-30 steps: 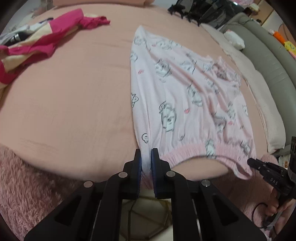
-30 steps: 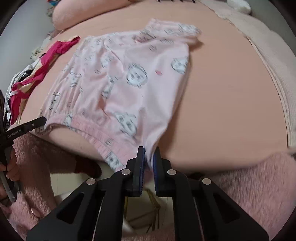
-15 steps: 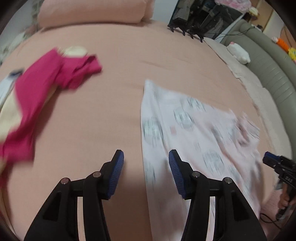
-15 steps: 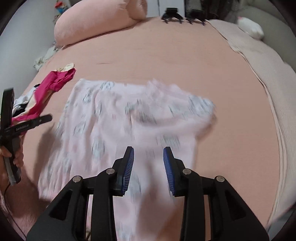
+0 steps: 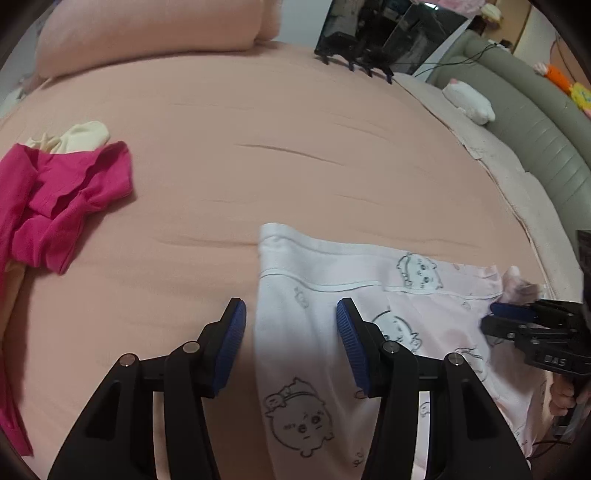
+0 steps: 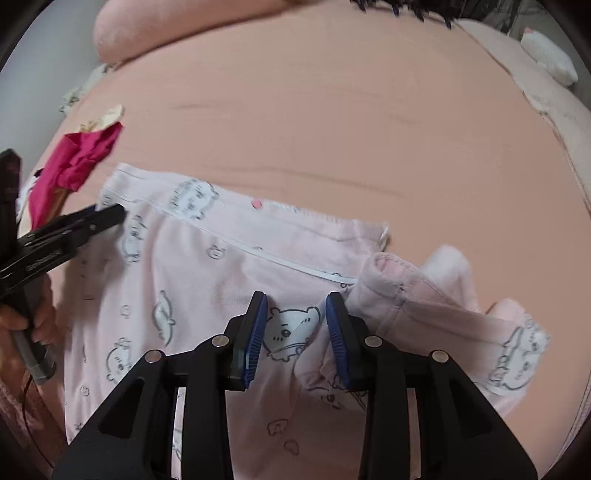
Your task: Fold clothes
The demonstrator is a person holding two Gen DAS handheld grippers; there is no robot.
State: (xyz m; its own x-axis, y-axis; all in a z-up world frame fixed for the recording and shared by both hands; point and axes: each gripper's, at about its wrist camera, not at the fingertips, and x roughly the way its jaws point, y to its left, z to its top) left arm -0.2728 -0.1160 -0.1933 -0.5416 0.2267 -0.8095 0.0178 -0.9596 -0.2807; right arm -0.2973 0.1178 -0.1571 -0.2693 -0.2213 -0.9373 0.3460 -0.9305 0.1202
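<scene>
Peach bed, pink printed garment spread flat beneath both wide-apart, empty tongs: left, right.

Soft, even indoor light; fisheye bending and dark vignette at edges.

Bed covered by a smooth peach-pink sheet with a few shallow creases. Lower right of the left wrist view: pale pink printed garment lying spread on the sheet. Left edge: crumpled magenta garment, with a cream piece of cloth touching its upper side. Top left: pink pillow at the bed's far end.
</scene>
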